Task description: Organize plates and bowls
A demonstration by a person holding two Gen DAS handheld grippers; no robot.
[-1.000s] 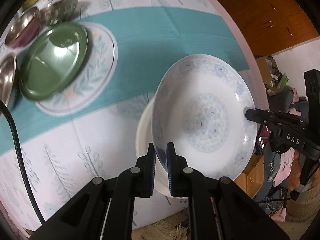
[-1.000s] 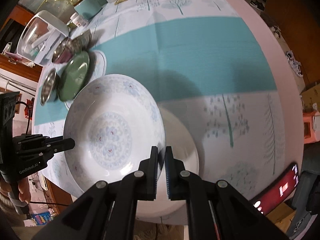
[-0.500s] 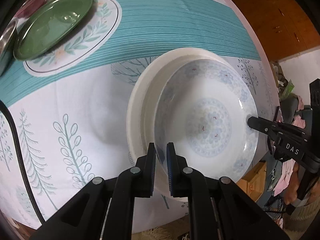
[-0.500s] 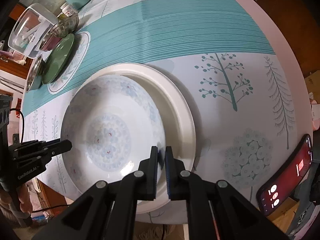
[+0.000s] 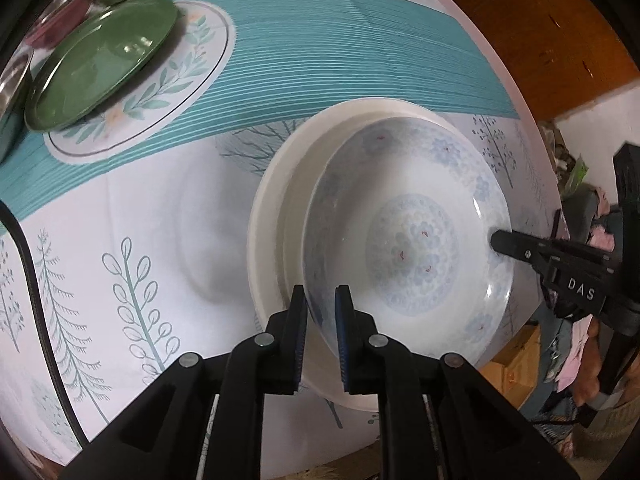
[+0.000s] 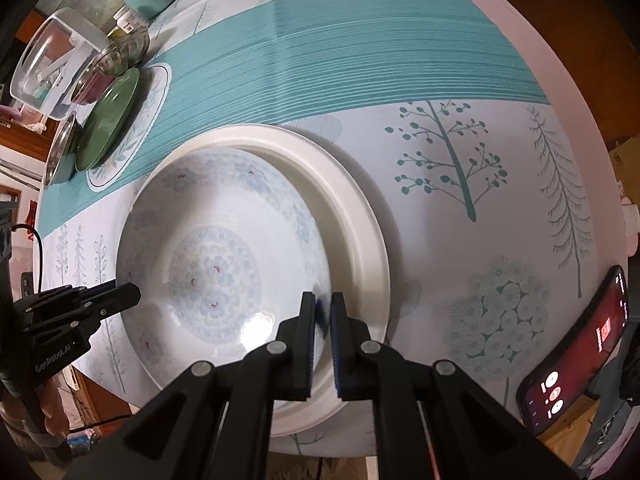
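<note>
Two grippers grip one white porcelain bowl with pale blue floral pattern [image 5: 416, 240], one at each side of its rim.

Left gripper [image 5: 321, 312]: lower centre of the left wrist view. Fingers narrow, clamped on the bowl's near rim, one pad inside the wall, one outside.

Right gripper [image 6: 323, 316]: lower centre of the right wrist view. Fingers likewise narrow, pinching the rim at the bowl's right edge in that view, one pad on each face. Its black tip also shows at the right of the left wrist view, on the bowl's far rim.

Bowl position: nested in a larger plain cream-white round plate [image 5: 272, 216], off-centre; a crescent of the plate's rim shows at left in the left wrist view and at upper right in the right wrist view [image 6: 360, 208]. Whether the bowl's base rests fully on the plate cannot be told.

Plate position: on a round tabletop covered by a white cloth with teal band and tree prints [image 5: 120, 216], near its edge.

Other items, upper left of both views: glossy green round plate [image 5: 100, 64] lying on a white leaf-patterned plate [image 5: 192, 68]; steel bowls [image 6: 116, 56] beside them; clear plastic container [image 6: 48, 60].

Lower right, right wrist view: black smartphone with red screen [image 6: 580, 360] at the tabletop's edge.
</note>
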